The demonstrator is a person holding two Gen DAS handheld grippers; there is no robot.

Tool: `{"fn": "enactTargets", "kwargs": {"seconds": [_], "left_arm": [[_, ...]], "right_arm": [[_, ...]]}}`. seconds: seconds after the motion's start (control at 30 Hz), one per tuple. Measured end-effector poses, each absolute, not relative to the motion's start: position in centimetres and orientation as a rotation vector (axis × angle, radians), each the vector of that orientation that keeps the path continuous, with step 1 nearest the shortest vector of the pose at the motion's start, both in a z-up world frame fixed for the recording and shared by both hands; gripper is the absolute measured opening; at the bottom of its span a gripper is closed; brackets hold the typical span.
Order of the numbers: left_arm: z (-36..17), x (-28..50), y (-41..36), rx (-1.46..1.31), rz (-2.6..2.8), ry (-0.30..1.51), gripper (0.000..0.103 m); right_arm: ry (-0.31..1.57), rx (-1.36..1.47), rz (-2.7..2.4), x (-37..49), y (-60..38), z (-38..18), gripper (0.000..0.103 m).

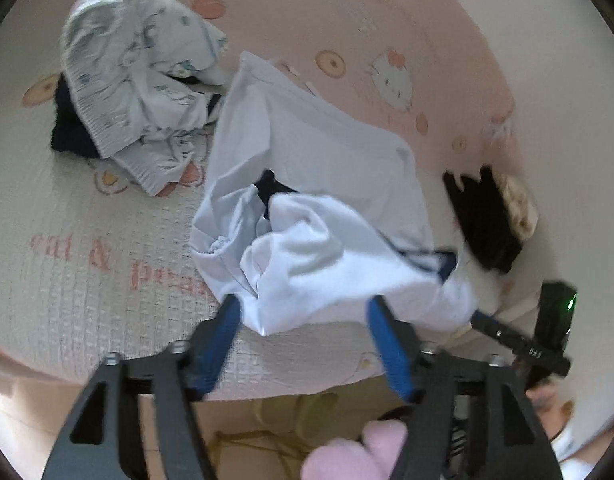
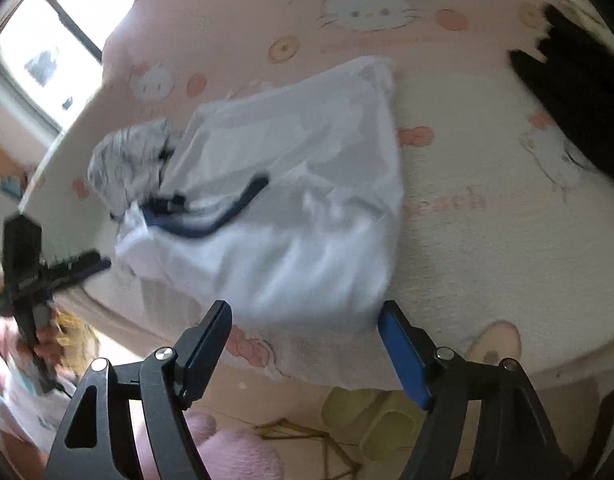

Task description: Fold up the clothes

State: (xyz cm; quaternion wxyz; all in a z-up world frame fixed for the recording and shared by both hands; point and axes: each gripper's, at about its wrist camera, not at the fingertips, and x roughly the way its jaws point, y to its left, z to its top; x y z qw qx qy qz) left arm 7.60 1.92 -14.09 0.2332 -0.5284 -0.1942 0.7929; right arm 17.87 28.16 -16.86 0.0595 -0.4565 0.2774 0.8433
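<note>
Pink and cream bedding printed with cartoon cats and round biscuits covers the bed, whose near edge curves across the bottom of both views. A crumpled white garment with dark navy trim is seen lying near the middle of that near edge, its long axis running from the near edge back toward the far side of the bed; the farther part lies fairly flat while the nearer end is bunched into loose folds, so the garment's type and front cannot be made out. A navy band is seen curving across its upper surface in the right wrist view.

The left hand-held gripper is held with its blue-padded fingers wide apart, the bunched near end of the white garment lying between and just beyond the tips; contact cannot be told. The right hand-held gripper is likewise spread open at the garment's near hem, with nothing clamped.

A heap of pale printed clothing over something dark is seen toward the far left corner, just beside the white garment. A black folded item lies by the right edge, partly cut off and blurred. Below the bed edge, a fluffy pink object and yellow shapes on the floor are only partly visible.
</note>
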Motion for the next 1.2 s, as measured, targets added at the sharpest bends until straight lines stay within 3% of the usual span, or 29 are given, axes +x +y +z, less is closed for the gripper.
{"fn": "enactTargets", "kwargs": {"seconds": [0.13,0.43,0.5,0.57,0.6,0.63,0.67,0.7,0.77,1.1,1.2], "left_arm": [[-14.5,6.7,2.0,-1.457,2.192,-0.523,0.074],[-17.3,5.6,5.0,-1.533,2.148,-0.508,0.072],[-17.4,5.8,5.9,-1.533,2.173,-0.443,0.048],[-17.4,6.0,6.6,-1.56,2.217,-0.359,0.034],[-17.4,6.1,6.6,-1.578,2.232,-0.341,0.026],[-17.3,6.2,6.6,-1.594,2.242,-0.333,0.024],[-17.2,6.3,6.5,-1.61,2.252,-0.324,0.021],[-17.2,6.4,6.4,-1.627,2.262,-0.316,0.02],[-17.0,6.6,6.3,-1.659,2.281,-0.299,0.019],[-18.1,8.1,6.9,-1.698,2.282,-0.118,0.021],[-17.3,8.5,7.6,-1.611,2.303,-0.021,0.022]], "right_arm": [[1.022,-1.243,2.524,19.2,30.3,-16.6,0.081],[0.752,-1.444,2.512,16.0,28.5,-19.3,0.082],[0.741,-1.441,2.515,15.6,28.4,-19.7,0.082],[0.772,-1.448,2.486,15.2,28.6,-20.3,0.081],[0.791,-1.455,2.468,15.1,28.7,-20.5,0.076],[0.78,-1.465,2.463,15.0,28.5,-20.5,0.067],[0.741,-1.476,2.471,14.7,28.1,-20.3,0.038],[0.677,-1.488,2.473,14.5,27.7,-20.0,0.024],[0.519,-1.51,2.458,14.2,26.7,-19.5,0.024],[0.397,-1.609,2.343,13.1,25.4,-21.3,0.026],[0.317,-1.594,2.389,13.2,25.1,-21.0,0.031]]}}
